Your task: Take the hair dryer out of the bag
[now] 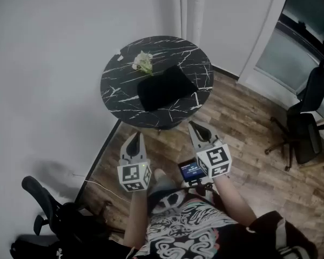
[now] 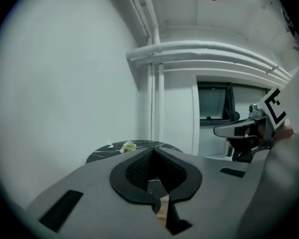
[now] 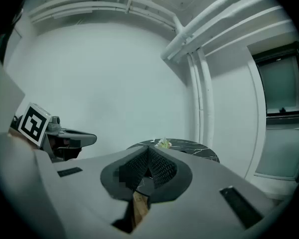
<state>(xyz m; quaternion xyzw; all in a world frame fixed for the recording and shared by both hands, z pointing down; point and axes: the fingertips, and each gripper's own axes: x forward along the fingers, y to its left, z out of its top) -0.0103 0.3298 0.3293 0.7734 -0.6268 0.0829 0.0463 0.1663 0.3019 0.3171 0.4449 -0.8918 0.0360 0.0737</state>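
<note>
I am holding the left gripper [image 1: 134,139] and right gripper [image 1: 196,127] side by side, tipped slightly down, both with jaws pressed together on nothing. Just ahead of them the black bag [image 1: 166,88] is lying on the round table [image 1: 119,90], with a flower sprig [image 1: 143,62] beyond it. Only the head view is showing the bag; the gripper views are catching the tabletop and sprig. I cannot see the hair dryer.

Both closed, empty: left tongs [image 1: 135,136], right tongs [image 1: 194,127]; held side by side, seemingly near level.
</note>
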